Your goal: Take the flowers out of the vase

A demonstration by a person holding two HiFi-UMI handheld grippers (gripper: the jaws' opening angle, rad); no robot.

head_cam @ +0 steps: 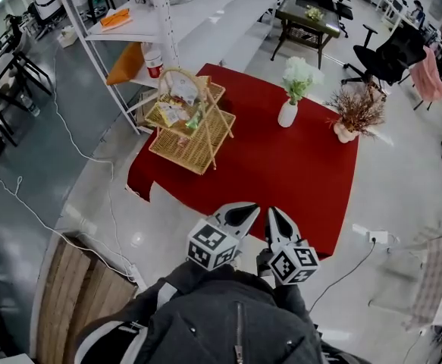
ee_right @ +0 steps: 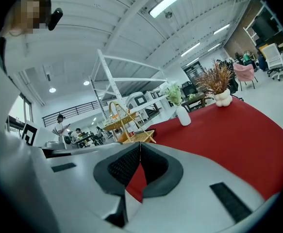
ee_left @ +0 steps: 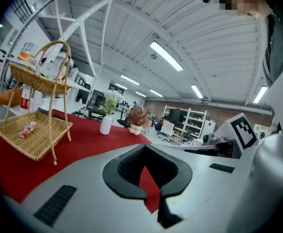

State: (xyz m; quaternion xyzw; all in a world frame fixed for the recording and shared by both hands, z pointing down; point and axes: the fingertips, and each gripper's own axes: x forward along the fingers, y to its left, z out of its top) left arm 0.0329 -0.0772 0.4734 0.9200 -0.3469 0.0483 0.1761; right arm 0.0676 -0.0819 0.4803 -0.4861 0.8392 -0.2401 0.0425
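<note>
A white vase [head_cam: 287, 114] holding white and green flowers [head_cam: 298, 76] stands at the far side of the red-covered table [head_cam: 281, 180]. Both grippers hover side by side over the table's near edge, well short of the vase. My left gripper [head_cam: 242, 212] is shut with nothing in it, and so is my right gripper [head_cam: 274, 217]. In the left gripper view the vase [ee_left: 106, 125] and flowers [ee_left: 111, 101] are far beyond the closed tips of the left gripper [ee_left: 144, 146]. In the right gripper view the vase [ee_right: 183, 116] stands far beyond the shut right gripper [ee_right: 140, 143].
A two-tier wicker basket [head_cam: 189, 120] with snack packets sits at the table's left. A small pot of dried brown flowers [head_cam: 355, 112] stands right of the vase. A white shelf rack [head_cam: 141, 21], office chairs [head_cam: 391, 51], floor cables and a wooden crate [head_cam: 76, 294] surround the table.
</note>
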